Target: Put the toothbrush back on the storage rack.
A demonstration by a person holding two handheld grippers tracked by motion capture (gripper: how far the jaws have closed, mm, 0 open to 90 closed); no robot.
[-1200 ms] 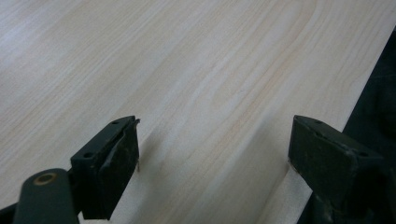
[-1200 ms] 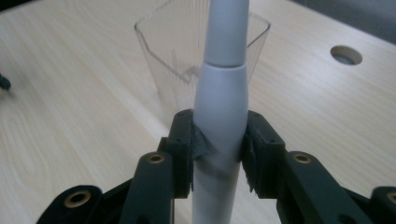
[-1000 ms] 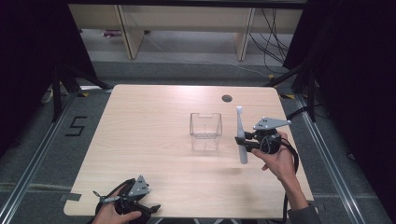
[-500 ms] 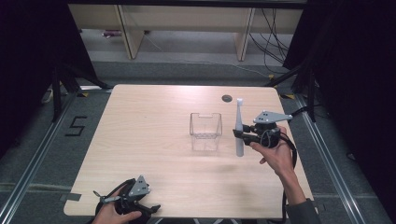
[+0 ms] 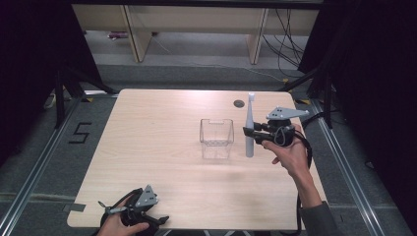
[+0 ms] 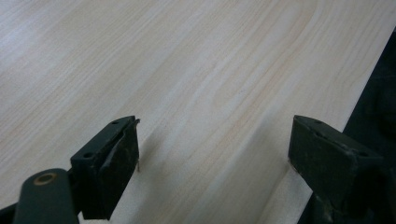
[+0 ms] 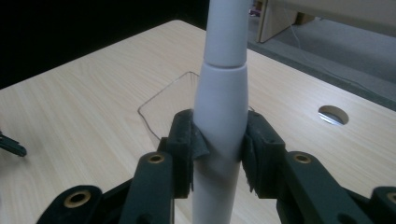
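Right tool [image 5: 252, 132] held level above the table, clamped on upright white toothbrush [image 5: 250, 129] beside clear container [image 5: 216, 138].

White toothbrush [image 5: 250, 129]: slim handle with narrower neck, upright, off the tabletop, right of centre. Clear square cup [image 5: 216, 138]: upright, mid-table, just left of it, apart.

White electric toothbrush [image 5: 250, 132], clear plastic box [image 5: 216, 137], pale wood-grain table [image 5: 157, 132]
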